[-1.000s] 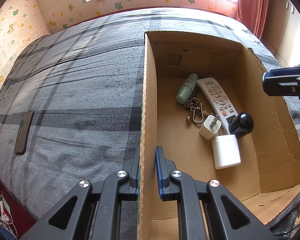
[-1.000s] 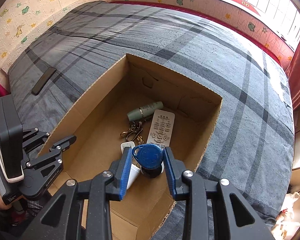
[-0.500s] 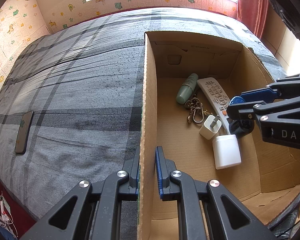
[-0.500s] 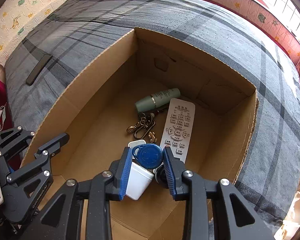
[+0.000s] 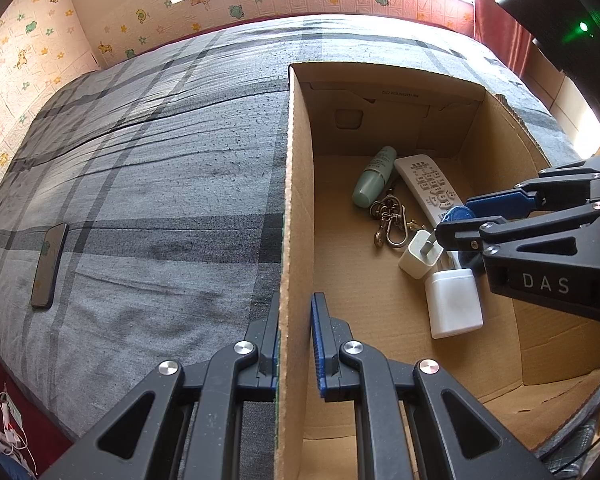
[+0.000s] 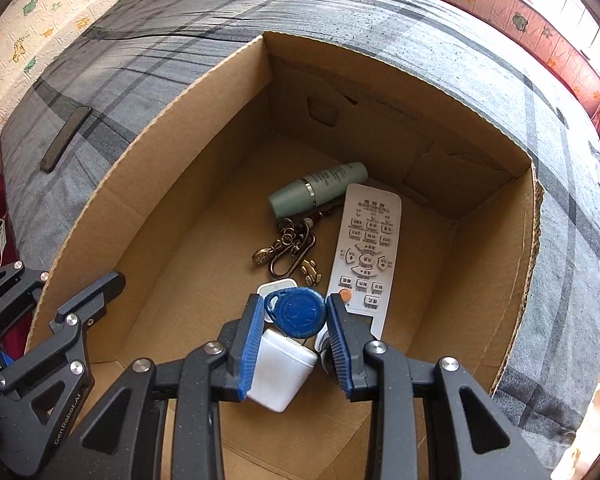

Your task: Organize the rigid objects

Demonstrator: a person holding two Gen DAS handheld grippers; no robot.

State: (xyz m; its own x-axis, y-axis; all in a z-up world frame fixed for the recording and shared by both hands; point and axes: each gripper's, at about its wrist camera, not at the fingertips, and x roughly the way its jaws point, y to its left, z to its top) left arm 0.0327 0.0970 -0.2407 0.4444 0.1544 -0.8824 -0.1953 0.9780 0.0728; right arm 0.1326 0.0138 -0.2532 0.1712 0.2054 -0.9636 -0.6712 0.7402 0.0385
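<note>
A bed covered in a grey plaid blanket [image 5: 148,184] fills the room, hemmed by pale walls with animal and star stickers [image 5: 228,4], a bright window at the far side and a red curtain [image 5: 496,8] in the far right corner. A dark phone [image 5: 49,265] lies flat near the blanket's left edge. On the right half of the bed stands an open cardboard box [image 5: 296,208]. The left gripper [image 5: 296,340] is pressed together on the box's left wall, one finger outside and one inside. The right gripper [image 6: 292,320] hangs inside the box, pinching a blue key fob [image 6: 298,312] between its blue pads, just above the items on the floor. On the box floor lie a green bottle [image 6: 318,192] on its side towards the far wall, a white remote [image 6: 366,248] beside it, a brass keychain [image 6: 288,250], a white charger plug [image 5: 420,254] and a white jar [image 5: 452,302] at the near end of the cluster.
</note>
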